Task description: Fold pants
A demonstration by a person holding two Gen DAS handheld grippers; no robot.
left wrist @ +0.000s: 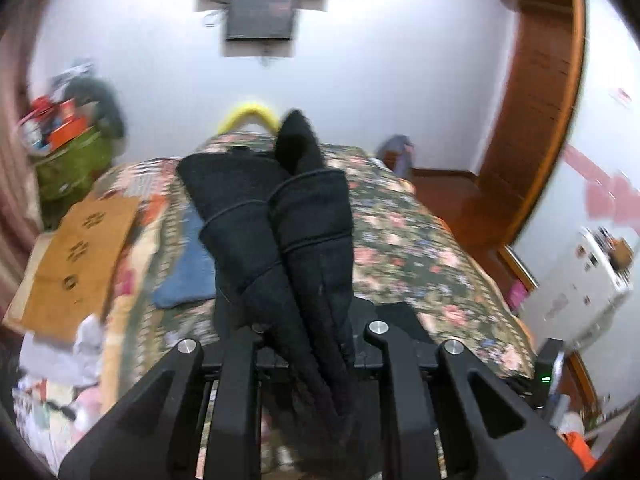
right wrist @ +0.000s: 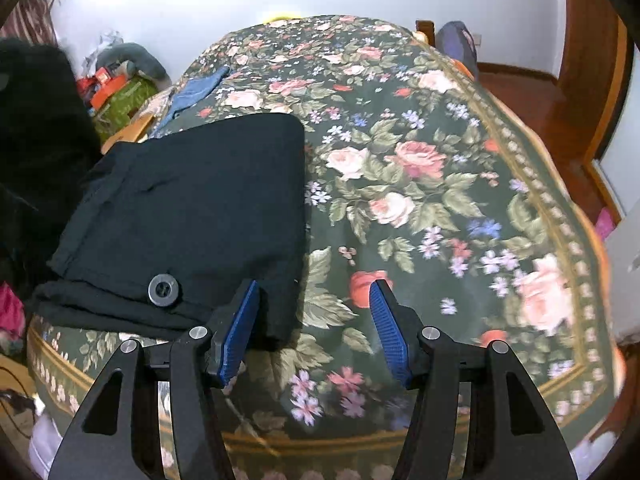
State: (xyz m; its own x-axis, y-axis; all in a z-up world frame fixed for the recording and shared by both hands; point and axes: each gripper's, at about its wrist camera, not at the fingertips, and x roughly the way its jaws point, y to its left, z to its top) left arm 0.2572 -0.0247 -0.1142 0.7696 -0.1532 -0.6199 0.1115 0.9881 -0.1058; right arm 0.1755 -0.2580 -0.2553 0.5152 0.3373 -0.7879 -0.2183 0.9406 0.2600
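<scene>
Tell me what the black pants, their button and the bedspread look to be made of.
Black pants: matte woven cloth, likely cotton blend; soft creases, stitched seams. Button: dark grey, faintly glossy, probably plastic; raised rim, sewing holes. Bedspread: printed floral fabric, matte; exact fibre unclear.

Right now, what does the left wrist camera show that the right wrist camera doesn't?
Only the left wrist view shows the left gripper clamped on the black pants, lifted and bunched over the bed, plus the wall screen and a cardboard sheet.

Only the right wrist view shows the right gripper open and holding nothing, beside a folded black garment with a grey button.

Both show the floral bedspread, a blue cloth and the wooden door.
</scene>
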